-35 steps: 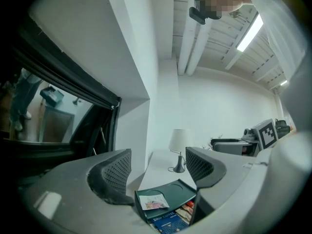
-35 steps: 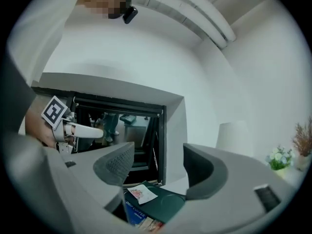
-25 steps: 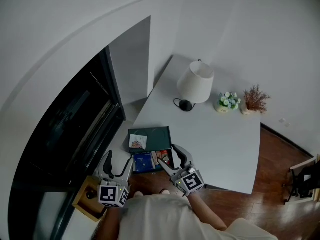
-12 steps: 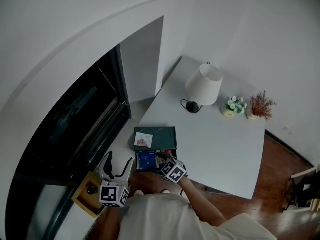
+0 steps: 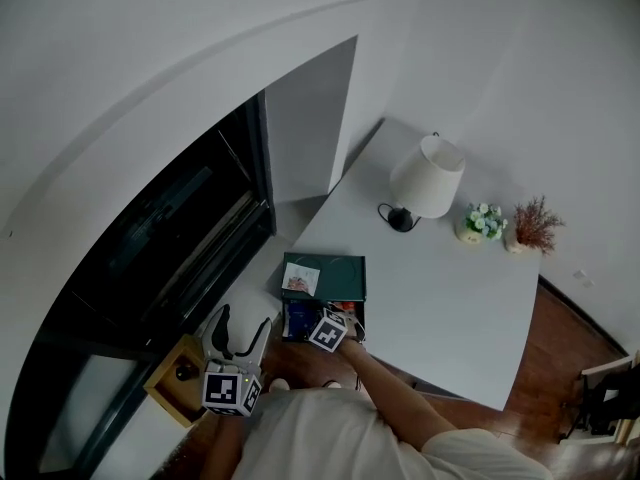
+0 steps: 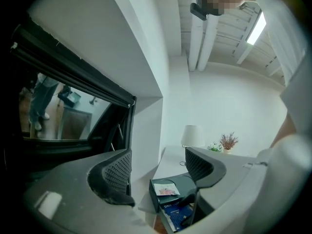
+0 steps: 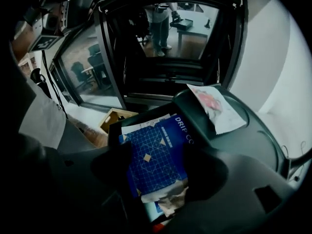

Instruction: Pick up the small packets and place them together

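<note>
A dark green box [image 5: 340, 268] sits at the near left corner of the white table [image 5: 440, 298]. A white packet with pink print [image 5: 300, 280] [image 7: 214, 106] lies on its lid part. Blue packets [image 5: 298, 318] [image 7: 156, 150] lie in the open tray part, with a crumpled silvery packet [image 7: 168, 196] at their near end. My right gripper [image 5: 322, 320] [image 7: 158, 167] reaches down into the tray. Its jaws are opening and stand either side of the top blue packet without pressing it. My left gripper [image 5: 240, 328] [image 6: 158, 179] hangs off the table's left, open and empty.
A white lamp [image 5: 428, 178], a small flower pot [image 5: 482, 222] and a dried plant [image 5: 533, 226] stand at the table's far side. A wooden crate [image 5: 180, 376] sits on the floor by the left gripper. A dark window [image 5: 170, 238] runs along the left.
My right gripper has moved left and forward from beside the box to over the blue packets, and its jaws have widened. The left gripper has barely moved.
</note>
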Available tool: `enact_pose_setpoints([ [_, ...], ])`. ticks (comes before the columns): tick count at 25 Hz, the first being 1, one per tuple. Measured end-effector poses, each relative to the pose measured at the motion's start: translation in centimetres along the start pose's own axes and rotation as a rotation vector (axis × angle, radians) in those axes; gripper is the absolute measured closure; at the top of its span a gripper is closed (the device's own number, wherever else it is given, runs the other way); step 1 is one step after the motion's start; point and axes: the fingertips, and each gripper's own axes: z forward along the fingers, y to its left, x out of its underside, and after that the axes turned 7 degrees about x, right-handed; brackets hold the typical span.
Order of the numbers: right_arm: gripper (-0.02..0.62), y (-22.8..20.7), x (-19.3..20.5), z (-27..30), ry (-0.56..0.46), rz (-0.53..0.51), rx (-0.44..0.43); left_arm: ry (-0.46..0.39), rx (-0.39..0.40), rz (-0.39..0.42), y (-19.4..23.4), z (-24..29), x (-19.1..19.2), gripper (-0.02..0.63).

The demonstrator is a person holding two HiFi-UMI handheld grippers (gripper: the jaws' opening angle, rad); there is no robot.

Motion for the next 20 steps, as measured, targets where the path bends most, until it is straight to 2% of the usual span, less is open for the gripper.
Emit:
enact_pose_setpoints([
  [3,0.263,-0.1,0.0,0.4,0.021,-0.007,0.018,0.006,-0.007,0.007,0.4,-0.2,0.0,0.276],
  [9,0.344,-0.5,-0.2,0.2,0.034,0.002,0.050,0.009,0.007,0.007,0.2,0.0,0.1,0.276],
  [16,0.475,-0.8,0.0,-0.5,0.021,0.010,0.081,0.006,0.033,0.008,-0.2,0.4,-0.1,0.276],
  [20,0.494,-0.6,0.3,-2.8,-0.012,0.044,0.084,0.005,0.044,0.018,-0.3,0.6,-0.3,0.276],
])
